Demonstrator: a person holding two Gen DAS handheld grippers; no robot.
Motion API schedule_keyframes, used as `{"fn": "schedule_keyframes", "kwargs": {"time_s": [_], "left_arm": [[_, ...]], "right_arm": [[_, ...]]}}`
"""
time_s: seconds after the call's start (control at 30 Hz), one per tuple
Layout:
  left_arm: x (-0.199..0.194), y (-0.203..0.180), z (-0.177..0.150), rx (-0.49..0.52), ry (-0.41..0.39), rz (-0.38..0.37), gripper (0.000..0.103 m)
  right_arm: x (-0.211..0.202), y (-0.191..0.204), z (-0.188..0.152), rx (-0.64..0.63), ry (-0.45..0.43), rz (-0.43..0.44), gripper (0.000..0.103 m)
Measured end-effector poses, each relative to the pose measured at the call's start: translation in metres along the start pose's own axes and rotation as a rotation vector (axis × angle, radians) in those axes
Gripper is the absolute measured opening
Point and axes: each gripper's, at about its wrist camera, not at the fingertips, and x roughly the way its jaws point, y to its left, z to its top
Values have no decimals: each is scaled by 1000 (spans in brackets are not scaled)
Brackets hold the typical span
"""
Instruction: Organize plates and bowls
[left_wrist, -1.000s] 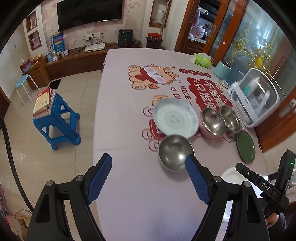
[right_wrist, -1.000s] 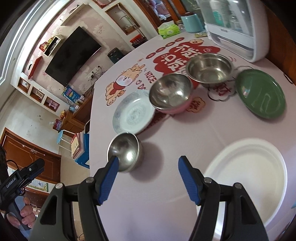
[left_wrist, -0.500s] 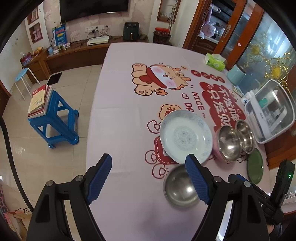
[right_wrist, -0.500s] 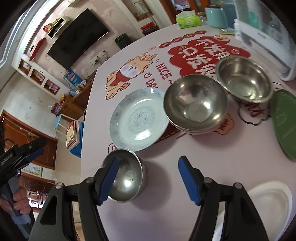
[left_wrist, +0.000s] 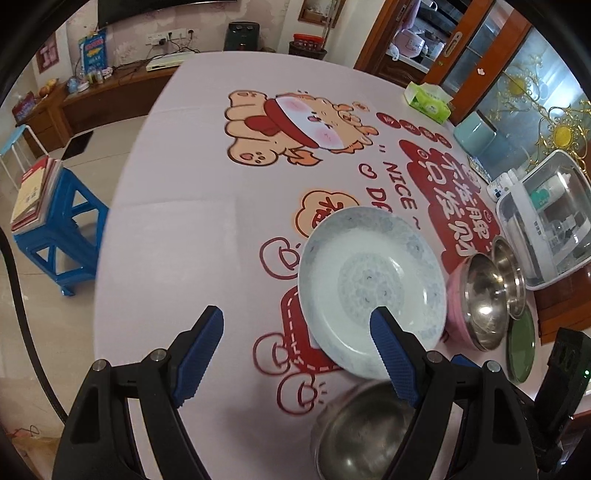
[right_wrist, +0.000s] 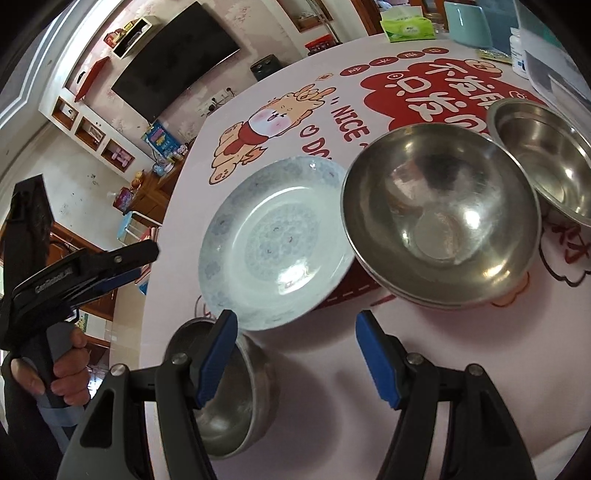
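A blue-patterned white plate (left_wrist: 369, 280) (right_wrist: 273, 243) lies mid-table on the printed cloth. My left gripper (left_wrist: 295, 332) hangs open over the cloth, its right finger in front of the plate's near rim, nothing between the jaws. A small steel bowl (left_wrist: 362, 432) (right_wrist: 236, 391) sits under and behind that finger. My right gripper (right_wrist: 295, 332) is open and empty just short of the plate's near edge. Right of the plate sits a steel bowl with a pink outside (right_wrist: 439, 214) (left_wrist: 480, 306). Beyond it is another steel bowl (right_wrist: 546, 158) (left_wrist: 511, 273). A green plate (left_wrist: 521, 347) lies at the right.
A white plate (right_wrist: 554, 450) peeks in at the lower right. A white appliance box (left_wrist: 543, 221), a teal container (left_wrist: 474, 134) and a tissue box (left_wrist: 428, 101) line the far right. A blue stool (left_wrist: 55, 236) with books stands off the table's left edge. A hand (right_wrist: 66, 369) holds the left gripper.
Both grippers have come forward and down toward the dishes, which now look larger. The small steel bowl has slid to the bottom of both views. The white plate has mostly left the right view.
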Motion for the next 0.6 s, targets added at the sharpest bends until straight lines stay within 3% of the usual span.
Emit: {"fn": "schedule_keyframes", "kwargs": {"time_s": [0.27,0.6], "left_arm": [[40,2,4,16,46,-30,80],[63,1,4,25,71,-71,72]], "right_arm": [[14,-5,1,-6,-25,2,67],[29,-13,2,34,-41,20,64]]}}
